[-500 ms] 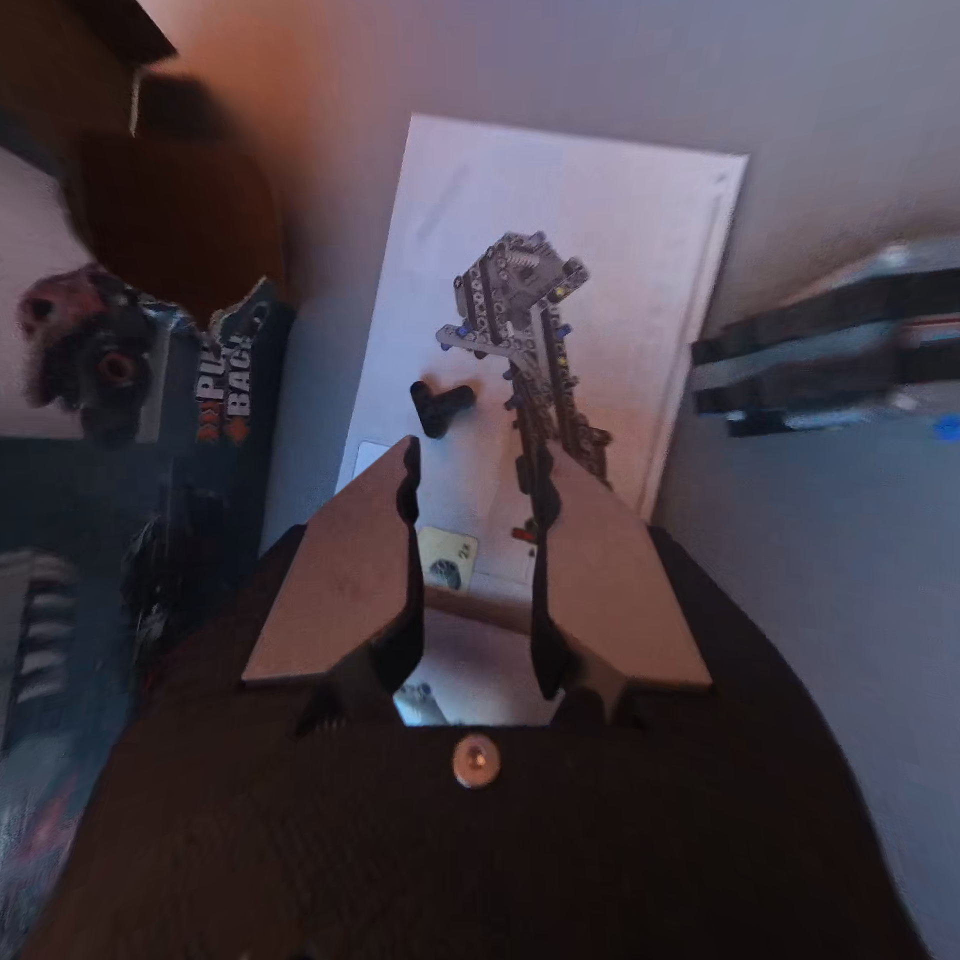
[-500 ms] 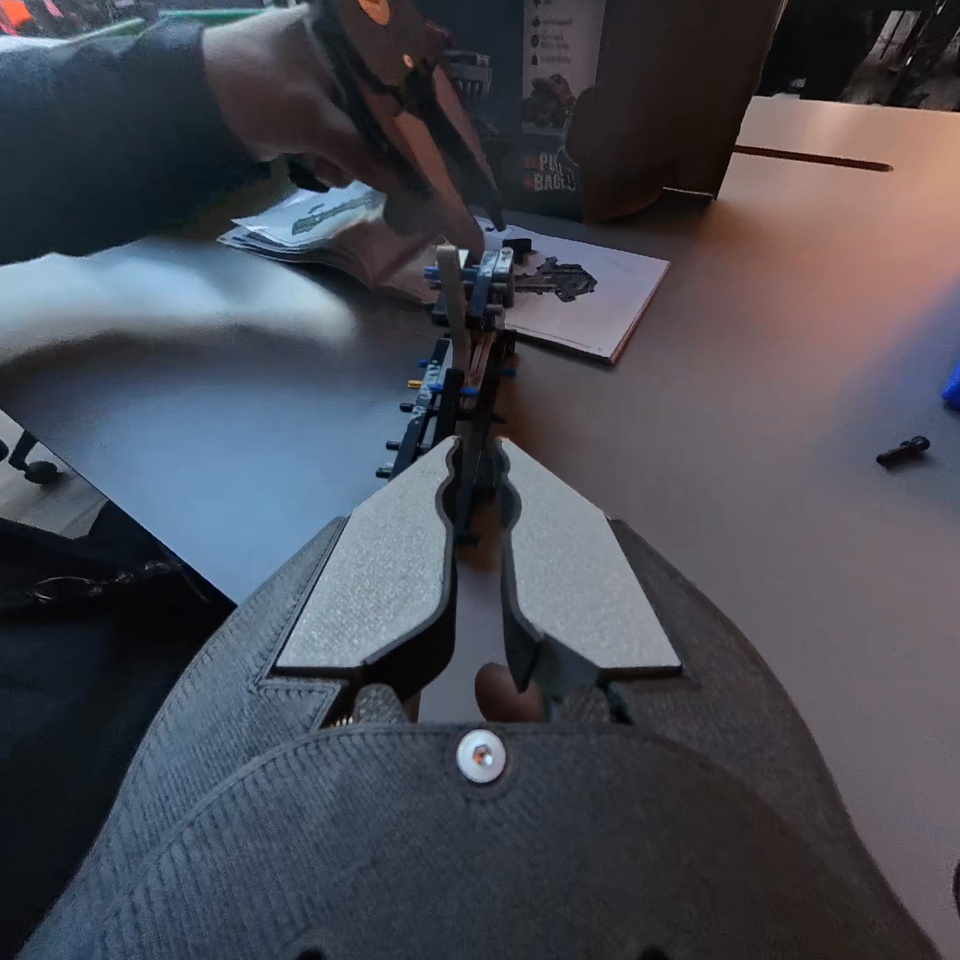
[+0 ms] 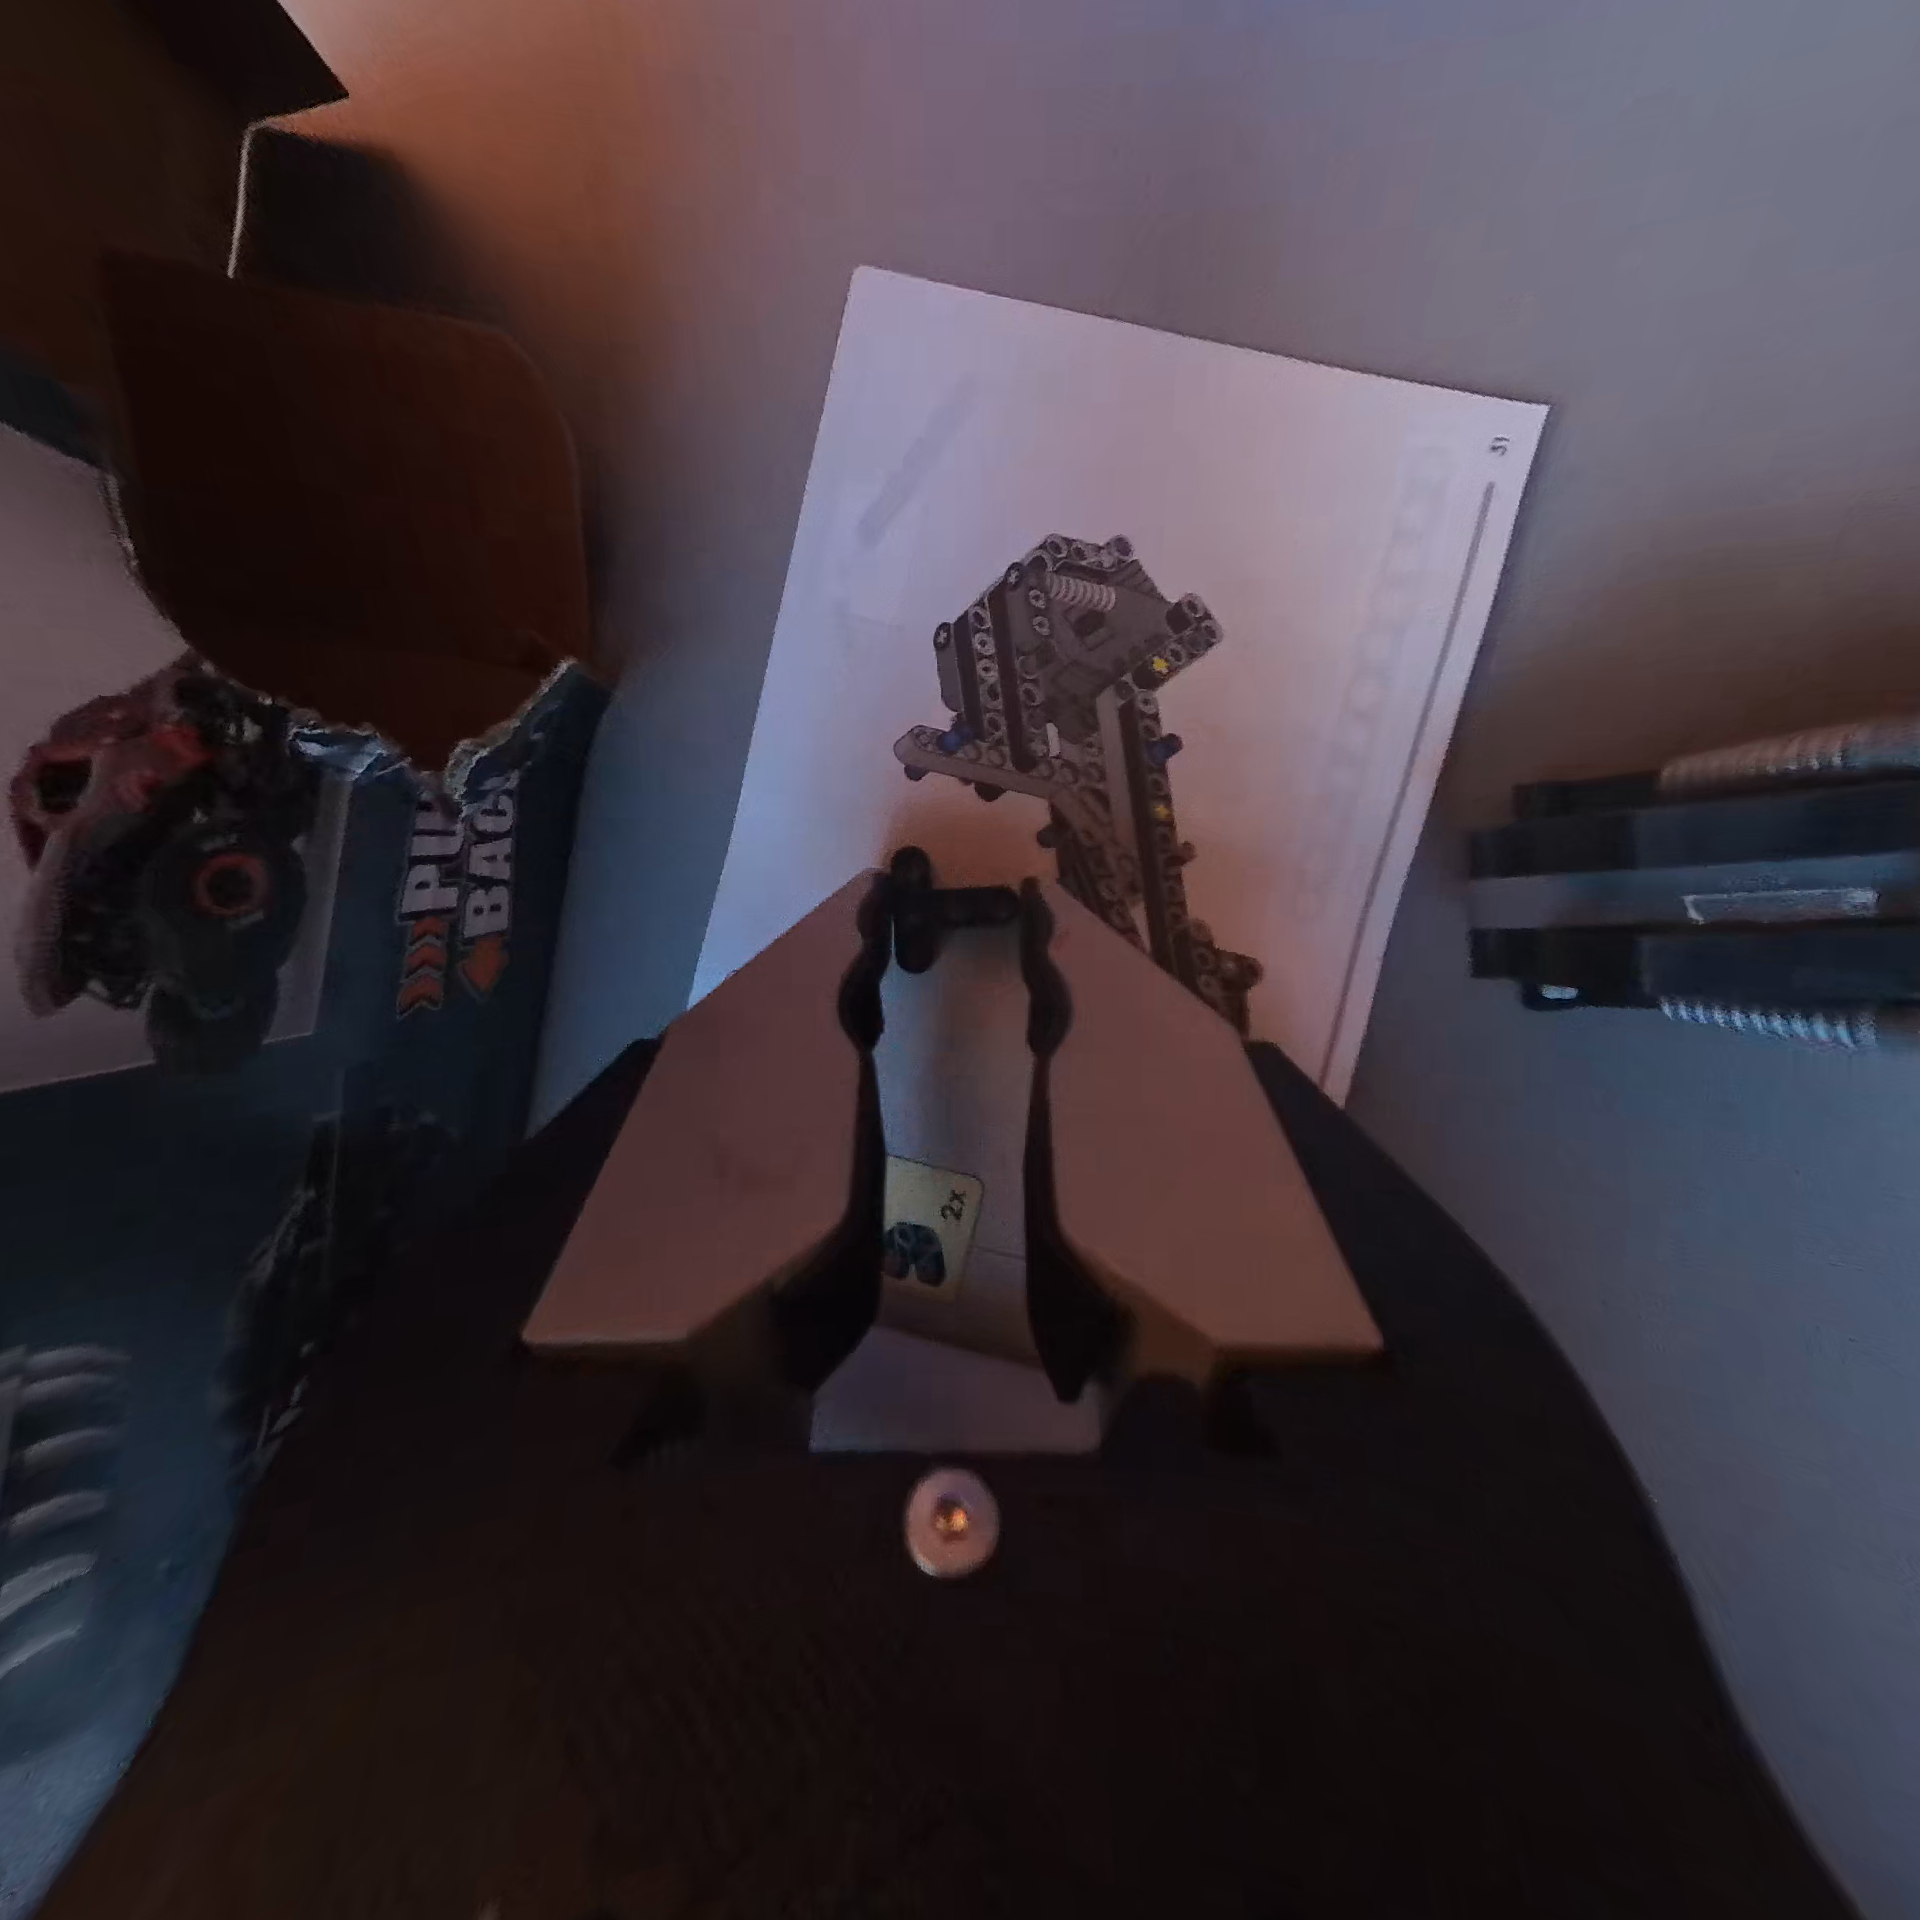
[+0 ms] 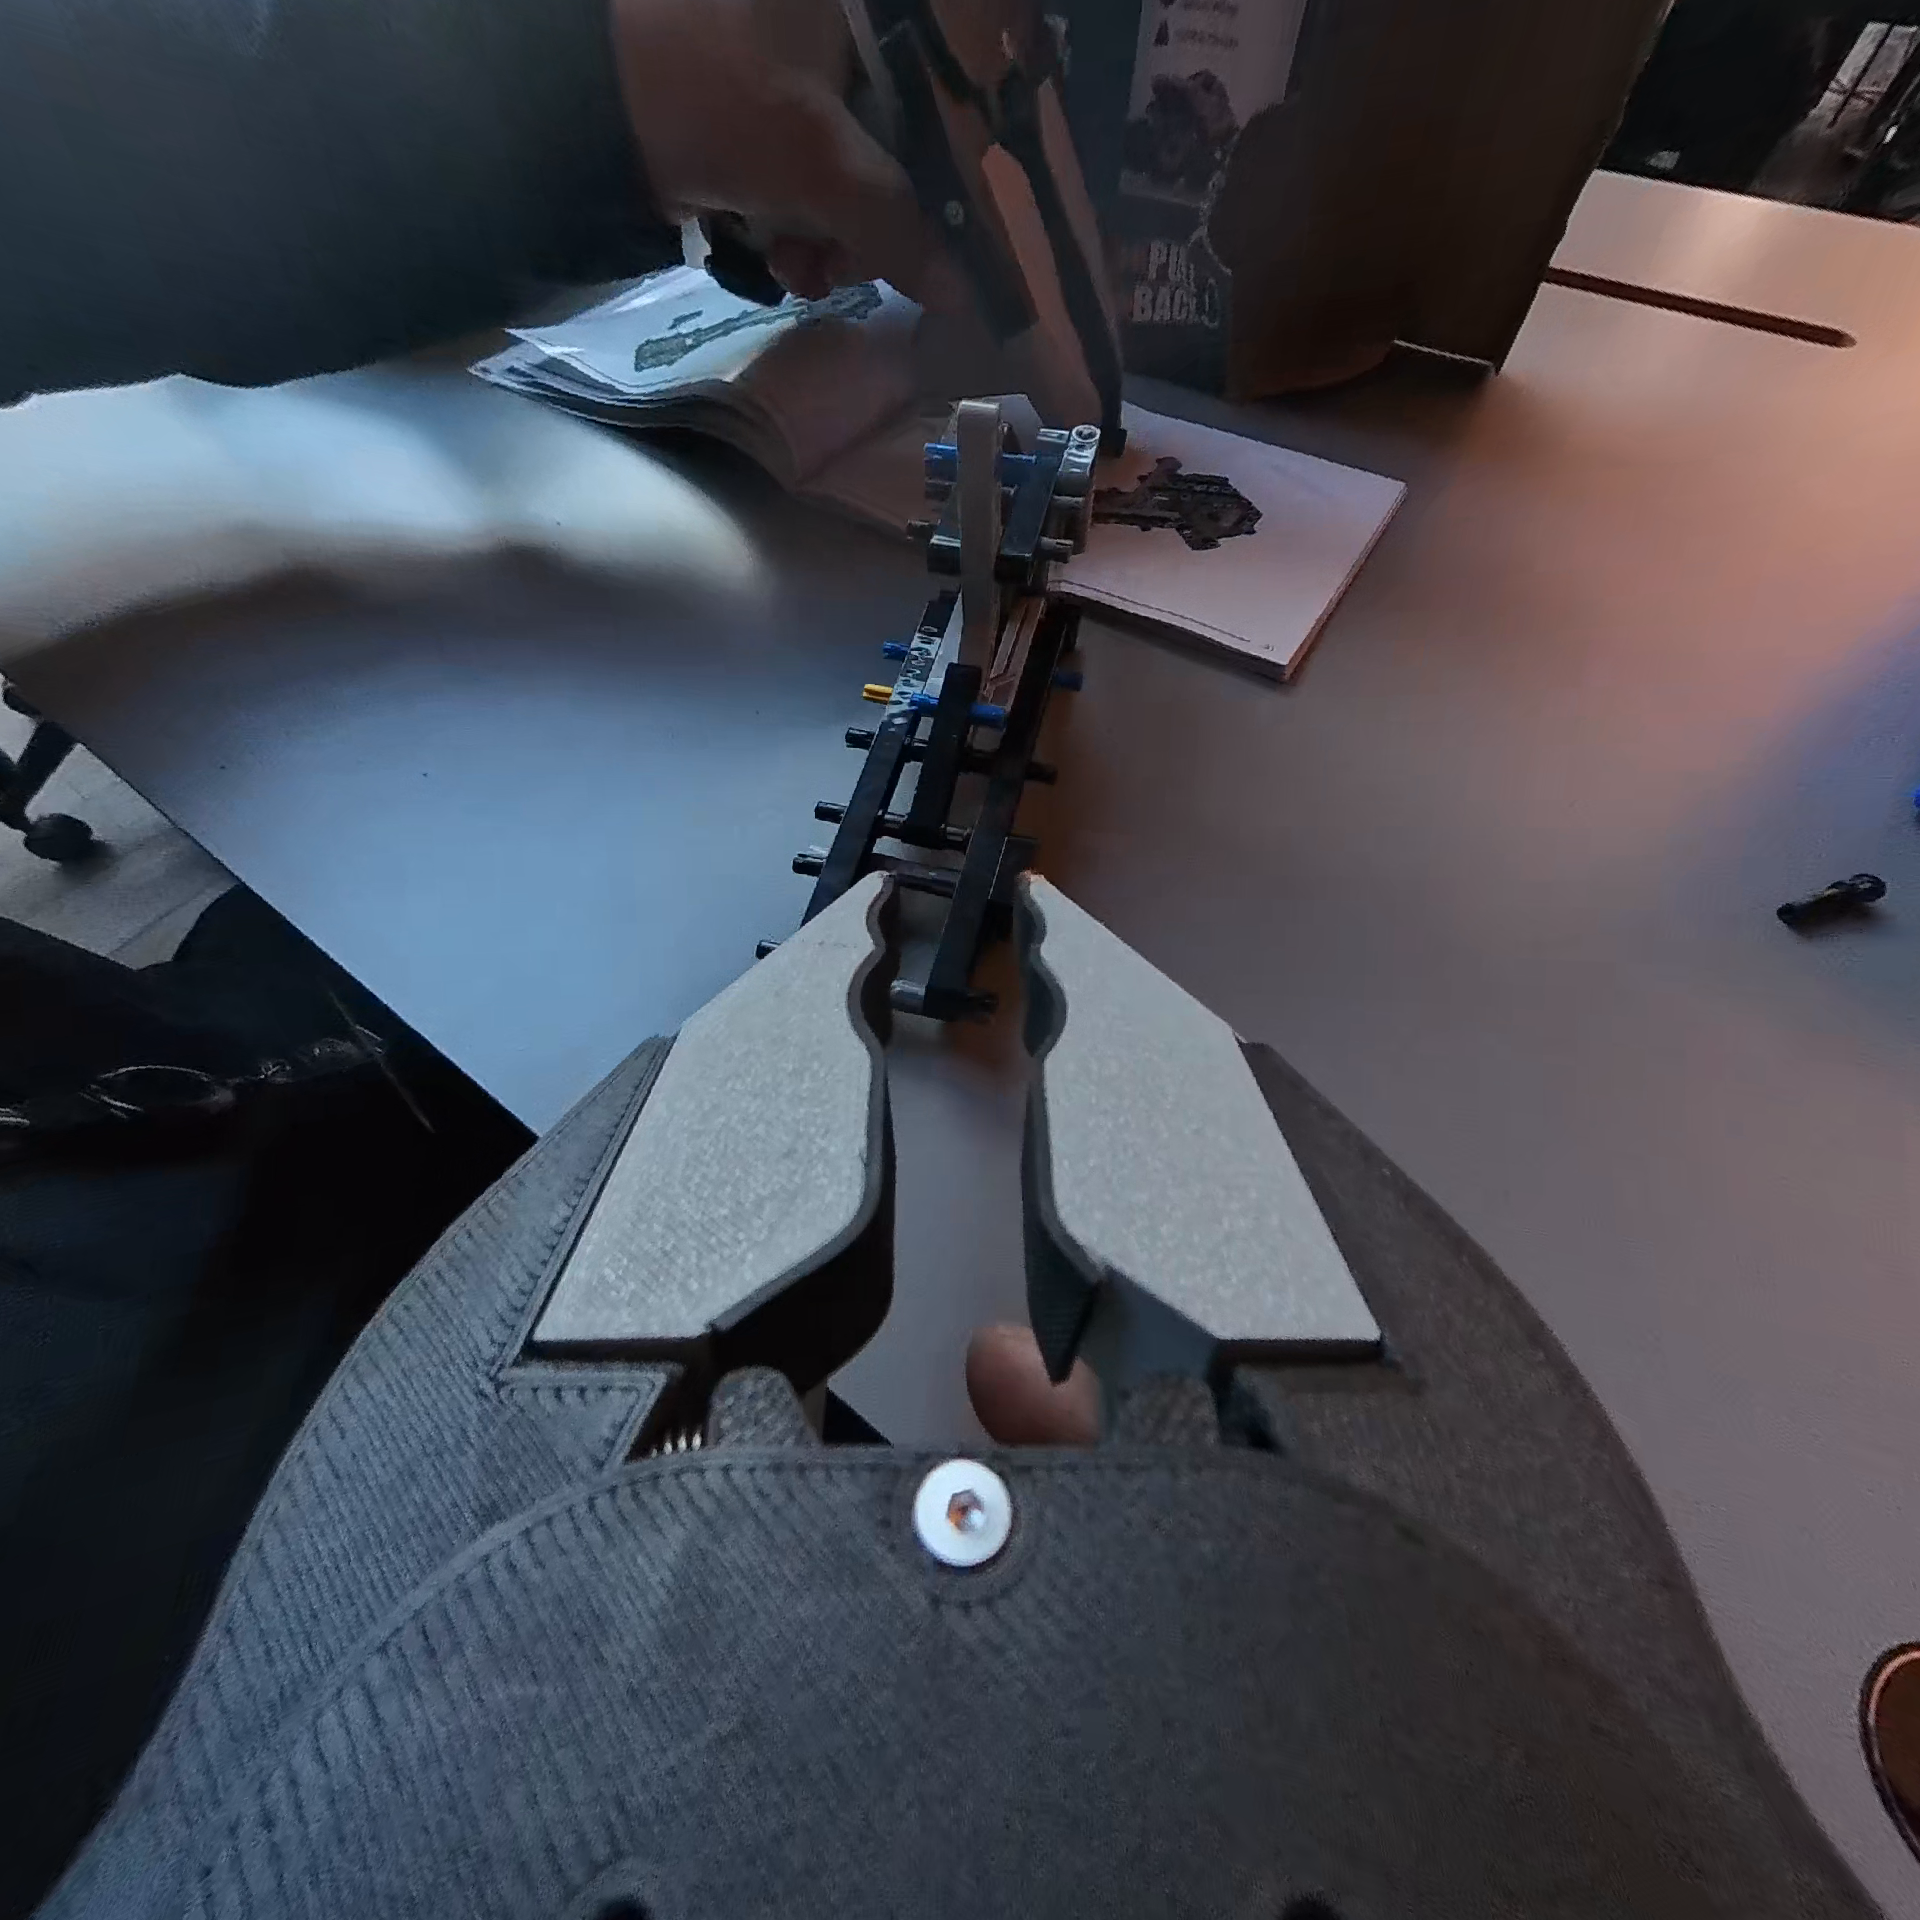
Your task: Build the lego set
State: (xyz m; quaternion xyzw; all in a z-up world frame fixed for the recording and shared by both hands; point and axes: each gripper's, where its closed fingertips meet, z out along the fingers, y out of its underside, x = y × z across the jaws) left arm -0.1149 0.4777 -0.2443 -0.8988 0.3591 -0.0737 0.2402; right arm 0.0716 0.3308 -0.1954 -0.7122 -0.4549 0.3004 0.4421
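In the left wrist view, my left gripper (image 3: 961,894) points down at the open instruction booklet (image 3: 1143,468). Its tips hold a small black T-shaped Lego piece (image 3: 956,906) between them, on the page. A long dark Lego beam assembly (image 4: 966,727) with blue and black pins lies on the table. Its far end reaches the booklet (image 4: 1299,551). My right gripper (image 4: 954,904) is open, with its fingers either side of the assembly's near end and a gap on both sides. The left gripper (image 4: 1101,416) also shows there, tips down on the page. The assembly's end (image 3: 1704,894) is blurred in the left wrist view.
The torn Lego box (image 4: 1174,208) stands behind the booklet and shows in the left wrist view (image 3: 468,883). A loose black pin (image 4: 1834,899) lies on the table at the right. A person's sleeved arm (image 4: 312,156) reaches across. The table edge (image 4: 312,935) runs at the left. The tips of one gripper are about 25 centimeters away from the tips of the other. The loose black pin (image 4: 1834,899) sits 20 centimeters or so from the ends of my right fingers.
My left gripper came down and forward onto the black T-piece and its fingers narrowed around it. My right gripper's fingers widened and let go of the assembly's end.
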